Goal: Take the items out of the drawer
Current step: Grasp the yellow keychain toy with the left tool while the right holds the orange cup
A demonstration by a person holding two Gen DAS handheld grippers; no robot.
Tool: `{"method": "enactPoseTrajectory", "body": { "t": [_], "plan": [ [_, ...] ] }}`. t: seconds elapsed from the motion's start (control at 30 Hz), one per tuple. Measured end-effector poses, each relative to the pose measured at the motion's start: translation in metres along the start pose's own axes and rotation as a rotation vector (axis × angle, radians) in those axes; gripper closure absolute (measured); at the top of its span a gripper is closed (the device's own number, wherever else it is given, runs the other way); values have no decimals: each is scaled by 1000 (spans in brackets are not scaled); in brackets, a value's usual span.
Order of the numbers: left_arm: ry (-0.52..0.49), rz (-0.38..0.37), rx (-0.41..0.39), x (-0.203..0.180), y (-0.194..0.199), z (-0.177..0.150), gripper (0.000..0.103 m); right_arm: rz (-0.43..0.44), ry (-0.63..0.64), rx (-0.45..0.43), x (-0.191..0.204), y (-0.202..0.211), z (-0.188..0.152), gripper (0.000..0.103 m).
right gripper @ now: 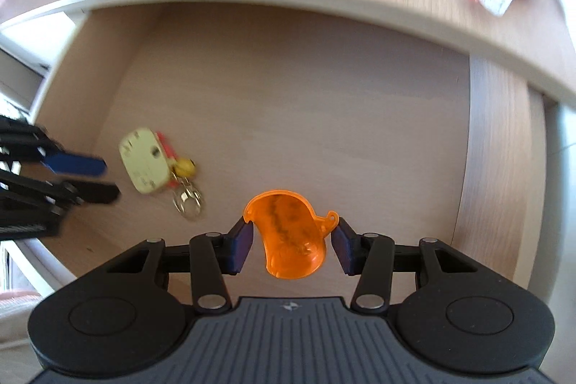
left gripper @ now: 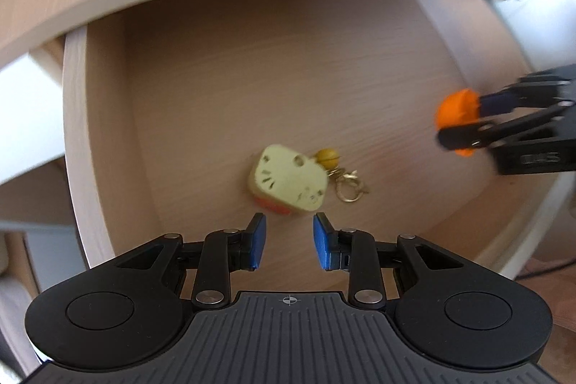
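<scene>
**Two trinkets, one open drawer**

The wooden drawer [right gripper: 496, 146] stands pulled out beneath the desktop. On its floor lies a pale yellow, rounded-square keychain charm [left gripper: 289, 184] with an orange underside, a yellow bead and a gold clasp ring at its side. A translucent orange duck-shaped piece [right gripper: 289, 238] stands on edge, well apart from the charm.

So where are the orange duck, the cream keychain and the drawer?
orange duck [right gripper: 291, 236], right wrist view, middle of its body.
cream keychain [left gripper: 289, 182], left wrist view, its flat cream face.
drawer [left gripper: 77, 139], left wrist view, its left side wall.
</scene>
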State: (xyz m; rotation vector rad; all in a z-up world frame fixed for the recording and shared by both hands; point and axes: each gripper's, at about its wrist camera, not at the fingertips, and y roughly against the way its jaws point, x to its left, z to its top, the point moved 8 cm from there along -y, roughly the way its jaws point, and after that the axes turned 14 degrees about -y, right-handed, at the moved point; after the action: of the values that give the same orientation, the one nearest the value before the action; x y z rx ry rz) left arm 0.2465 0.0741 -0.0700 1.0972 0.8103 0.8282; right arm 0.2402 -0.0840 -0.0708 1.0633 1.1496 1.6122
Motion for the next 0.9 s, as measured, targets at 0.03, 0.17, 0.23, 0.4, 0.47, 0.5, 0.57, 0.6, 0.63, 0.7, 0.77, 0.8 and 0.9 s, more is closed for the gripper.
{"method": "enactPoseTrajectory", "body": {
  "t": [0.03,0.17,0.23,0.4,0.47,0.5,0.57,0.6,0.63,0.7,0.77,0.8,0.9],
  "plan": [
    [30,0,13,3,-3,-1,72,7,-4,-21,2,3,2,55],
    [186,-23,50,16,-16,-4,71,24,-49,-90,0,11,20,55],
    [242,-37,46,18,-23,-1,71,36,-66,-101,-4,11,17,55],
    [260,-34,-3,11,-39,21,71,39,-98,-104,-17,7,16,55],
    [265,-34,-48,7,-40,33,71,39,-98,-100,-18,6,15,55],
    [265,-38,-64,5,-39,38,71,39,-93,-96,-21,8,16,55],
    [223,-53,-87,0,-34,43,71,43,-79,-92,-21,7,14,55],
    [163,-40,-100,-5,-30,45,71,43,-70,-93,-20,5,13,55],
    [69,-12,-113,-10,-27,47,71,41,-62,-94,-20,3,12,55],
    [-132,43,-129,-22,-25,48,71,34,-52,-94,-23,0,12,55],
    [-264,68,-111,-30,-29,45,71,26,-68,-93,-28,-5,9,55],
    [-302,77,-100,-34,-33,44,71,25,-83,-93,-32,-6,11,55],
    [-382,89,-57,-41,-48,42,70,12,-125,-105,-43,-7,15,55]
  ]
}}
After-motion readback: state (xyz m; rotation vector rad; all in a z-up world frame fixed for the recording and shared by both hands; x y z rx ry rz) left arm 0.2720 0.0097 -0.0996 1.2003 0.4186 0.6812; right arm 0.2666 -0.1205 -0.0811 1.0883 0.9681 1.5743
